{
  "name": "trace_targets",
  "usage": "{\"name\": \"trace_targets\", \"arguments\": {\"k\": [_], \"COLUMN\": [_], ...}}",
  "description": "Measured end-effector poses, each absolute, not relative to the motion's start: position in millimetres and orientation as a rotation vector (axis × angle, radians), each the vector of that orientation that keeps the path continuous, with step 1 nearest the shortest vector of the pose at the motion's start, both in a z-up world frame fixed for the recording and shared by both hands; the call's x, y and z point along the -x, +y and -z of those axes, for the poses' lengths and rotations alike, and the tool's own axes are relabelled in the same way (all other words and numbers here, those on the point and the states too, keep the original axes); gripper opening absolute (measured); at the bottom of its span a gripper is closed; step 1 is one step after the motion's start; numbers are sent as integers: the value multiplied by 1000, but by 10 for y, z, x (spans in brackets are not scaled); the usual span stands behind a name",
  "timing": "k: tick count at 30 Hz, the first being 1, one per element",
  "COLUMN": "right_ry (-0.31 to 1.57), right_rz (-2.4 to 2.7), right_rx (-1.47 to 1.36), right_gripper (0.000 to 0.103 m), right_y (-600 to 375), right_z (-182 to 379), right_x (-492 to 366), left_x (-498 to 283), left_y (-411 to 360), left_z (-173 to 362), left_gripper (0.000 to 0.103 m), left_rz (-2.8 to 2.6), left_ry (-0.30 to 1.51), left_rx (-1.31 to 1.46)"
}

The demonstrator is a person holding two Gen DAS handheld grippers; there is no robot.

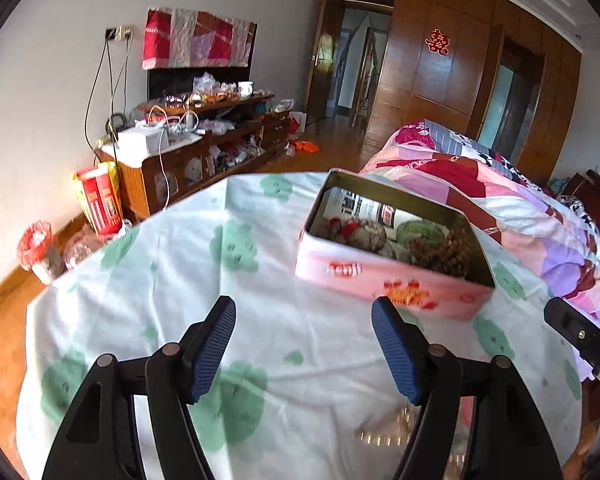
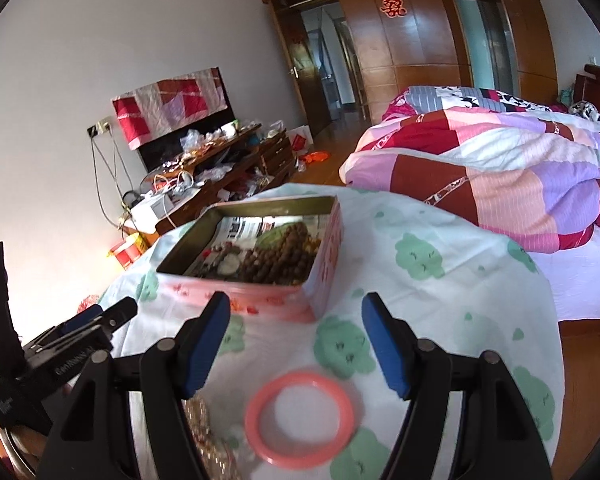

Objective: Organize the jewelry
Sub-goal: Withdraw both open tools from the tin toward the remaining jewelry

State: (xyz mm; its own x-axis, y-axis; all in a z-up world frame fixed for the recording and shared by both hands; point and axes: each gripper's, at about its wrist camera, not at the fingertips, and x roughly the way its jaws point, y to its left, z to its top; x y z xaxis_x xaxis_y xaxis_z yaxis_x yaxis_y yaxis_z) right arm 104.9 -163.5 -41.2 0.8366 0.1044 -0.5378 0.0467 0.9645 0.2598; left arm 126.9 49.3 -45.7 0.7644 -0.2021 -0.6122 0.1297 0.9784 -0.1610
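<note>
The left gripper [image 1: 304, 320] is seen with its two blue pads [image 1: 212, 352] set wide apart. Nothing is held between them; only the cloth [image 1: 160, 280] is seen in the gap. The right gripper [image 2: 296, 316] is also spread wide, and nothing is gripped by its blue pads [image 2: 204, 344] either.

Just below the right gripper's gap, a pink bangle [image 2: 300, 416] is laid flat on the cloth, near the bottom of the right wrist view. It is not touched by the pads. Beside it, on the left, a heap of pale gold beads [image 2: 198, 420] is partly hidden behind the left finger. In the left wrist view a blurred gold string of beads [image 1: 384, 432] is seen low down by the right finger; what it is cannot be told for sure.

Further out, an open pink tin box [image 1: 392, 284] is set on the cloth, past the tips of both grippers. It is lined with newspaper, and brown bead strings [image 2: 276, 256] and other small pieces are piled inside.

The table is covered by the white cloth with green shapes. Behind it, a bed with a patchwork quilt [image 2: 500, 176] is seen on the right, and a low wooden cabinet [image 1: 204, 152] full of clutter is set against the wall on the left.
</note>
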Motion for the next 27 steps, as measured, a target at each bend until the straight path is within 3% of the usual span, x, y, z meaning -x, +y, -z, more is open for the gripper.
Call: {"name": "trace_targets", "arguments": {"k": [4,9,11,17,22,27], "right_ry": [613,693,720,763,775,767], "right_rz": [-76,-174,-205,-267,-254,-235], "right_rx": [-267,-239,-211,-171,-198,-224], "right_gripper": [65,37,31,30,30,30], "right_y": [-1618,-1477,-1394,-1244,-1321,-1405], "right_z": [464,598,652,765,796,773], "right_x": [-968,-942,-924,-787,-721,-695], "left_x": [-1120,-978,-927,-778,-716,-689], "left_y": [545,624,639,600,380,184], "left_z": [515,575,585,645,750,784], "left_gripper": [71,71,71,70,38,38], "left_rz": [184,197,206,297,414,498], "left_ry": [698,731,740,779,849,882], "left_rx": [110,120,124,105,54,36]}}
